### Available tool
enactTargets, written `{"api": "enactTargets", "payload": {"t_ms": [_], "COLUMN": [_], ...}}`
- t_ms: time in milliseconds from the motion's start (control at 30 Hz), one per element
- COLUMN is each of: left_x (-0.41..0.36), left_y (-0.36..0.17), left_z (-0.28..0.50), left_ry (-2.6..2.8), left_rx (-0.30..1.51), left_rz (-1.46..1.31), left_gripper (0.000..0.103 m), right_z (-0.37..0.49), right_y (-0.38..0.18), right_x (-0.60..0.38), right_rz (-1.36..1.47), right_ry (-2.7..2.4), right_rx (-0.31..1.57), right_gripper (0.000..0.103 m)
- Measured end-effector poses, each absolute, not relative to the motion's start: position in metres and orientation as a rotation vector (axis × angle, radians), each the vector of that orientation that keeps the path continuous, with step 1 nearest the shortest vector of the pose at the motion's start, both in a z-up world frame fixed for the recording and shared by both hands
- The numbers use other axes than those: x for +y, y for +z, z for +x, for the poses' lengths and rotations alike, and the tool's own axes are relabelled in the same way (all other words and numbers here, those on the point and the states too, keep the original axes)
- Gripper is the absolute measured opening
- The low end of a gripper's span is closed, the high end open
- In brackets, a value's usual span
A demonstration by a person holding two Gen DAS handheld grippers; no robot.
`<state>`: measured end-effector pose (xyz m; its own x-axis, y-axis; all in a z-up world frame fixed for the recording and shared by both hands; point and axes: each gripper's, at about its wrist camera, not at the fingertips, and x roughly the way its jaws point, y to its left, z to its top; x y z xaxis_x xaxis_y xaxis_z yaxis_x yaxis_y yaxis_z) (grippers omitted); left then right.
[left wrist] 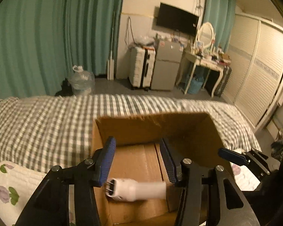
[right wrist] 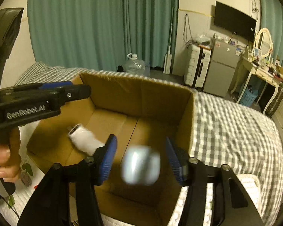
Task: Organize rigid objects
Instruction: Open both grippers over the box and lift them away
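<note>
Both hand-held grippers, left [left wrist: 137,162] and right [right wrist: 141,160], agape over cardboard box [right wrist: 134,92]; smooth white tube [left wrist: 135,189], blurred silvery lump [right wrist: 140,164] unpinched

Black tool [left wrist: 137,162] with 2 ribbed blue pads [left wrist: 106,162], silver screws.

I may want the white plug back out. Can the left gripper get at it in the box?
Probably yes: the box is open-topped, and the white plug lies right below the open left gripper.

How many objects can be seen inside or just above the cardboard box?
2. A white plug-like object is at the left side of the cardboard box, and a blurred silvery object is between the open right gripper fingers. More may be hidden near the front wall.
</note>
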<state>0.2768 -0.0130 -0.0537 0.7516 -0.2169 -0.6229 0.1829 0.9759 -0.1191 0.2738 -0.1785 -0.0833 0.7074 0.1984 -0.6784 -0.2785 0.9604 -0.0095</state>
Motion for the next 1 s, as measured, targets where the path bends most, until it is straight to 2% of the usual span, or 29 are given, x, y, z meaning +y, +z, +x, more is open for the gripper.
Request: {"api": "enactTargets", "payload": {"t_ms": [233, 333, 633, 1000], "left_x": [0.0, 0.008, 0.024, 0.039], "left_y": [-0.01, 0.015, 0.085, 0.118], "left_z": [0.25, 0.235, 0.169, 0.097], "left_ry": [-0.185, -0.17, -0.14, -0.1], "left_rx": [0.614, 0.577, 0.454, 0.363], "left_rz": [-0.078, -0.101, -0.1, -0.071], "left_gripper": [0.051, 0.056, 0.062, 0.065], "right_z": [0.249, 0.237, 0.172, 0.097], "right_y": [-0.038, -0.015, 0.063, 0.115], "right_x": [-0.182, -0.183, -0.182, -0.172], "right_rz": [-0.103, -0.09, -0.083, -0.124], "right_ry": [0.234, 0.223, 0.173, 0.105], "right_rx": [0.643, 0.6, 0.412, 0.29], "right_gripper": [0.061, 0.073, 0.103, 0.103]}}
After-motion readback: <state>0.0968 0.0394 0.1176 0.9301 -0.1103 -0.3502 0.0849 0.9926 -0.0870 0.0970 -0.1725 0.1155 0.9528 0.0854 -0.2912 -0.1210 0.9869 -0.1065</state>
